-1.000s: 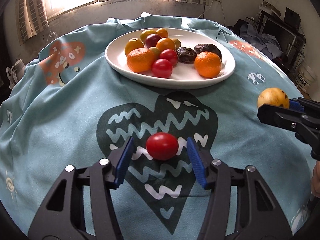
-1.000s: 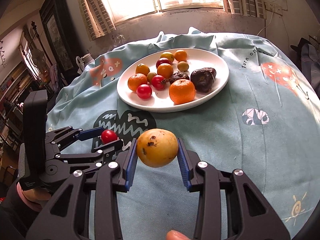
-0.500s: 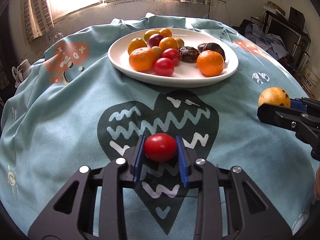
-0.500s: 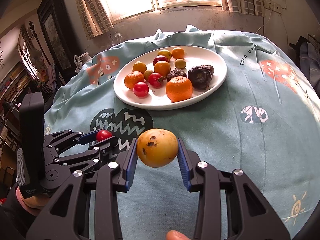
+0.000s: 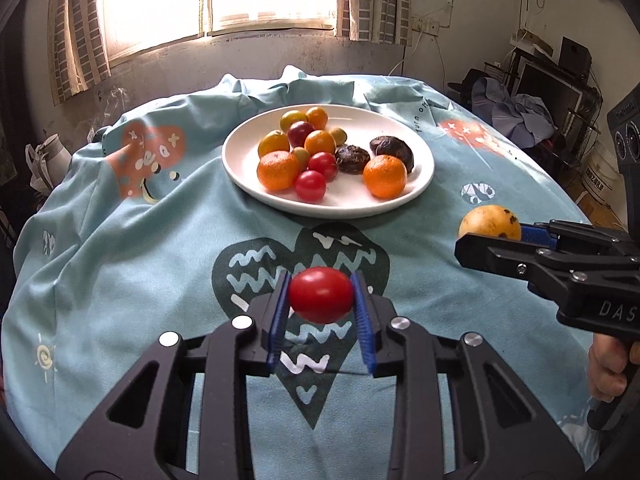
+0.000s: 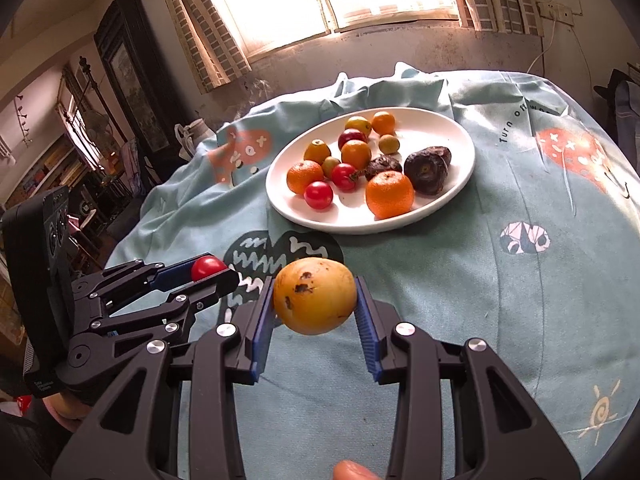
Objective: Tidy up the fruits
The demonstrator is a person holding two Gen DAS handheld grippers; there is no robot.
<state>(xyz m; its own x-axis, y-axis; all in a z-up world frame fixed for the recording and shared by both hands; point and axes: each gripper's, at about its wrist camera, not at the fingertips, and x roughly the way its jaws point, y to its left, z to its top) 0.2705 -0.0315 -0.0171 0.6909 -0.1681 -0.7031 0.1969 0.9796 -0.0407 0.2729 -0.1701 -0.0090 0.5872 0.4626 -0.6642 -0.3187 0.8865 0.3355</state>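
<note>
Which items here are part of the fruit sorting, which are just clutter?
Job: red tomato in left gripper; spotted yellow fruit in right gripper; white plate of fruit.
Clutter: tablecloth, clothes pile, curtains.

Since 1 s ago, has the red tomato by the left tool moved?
Yes. The tomato, then lying on the heart print, is now clamped in the left tool and lifted off the cloth.

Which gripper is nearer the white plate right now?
Too close to call. The left gripper, shut on the red tomato, and the right gripper, shut on the yellow fruit, both sit short of the white plate.
</note>
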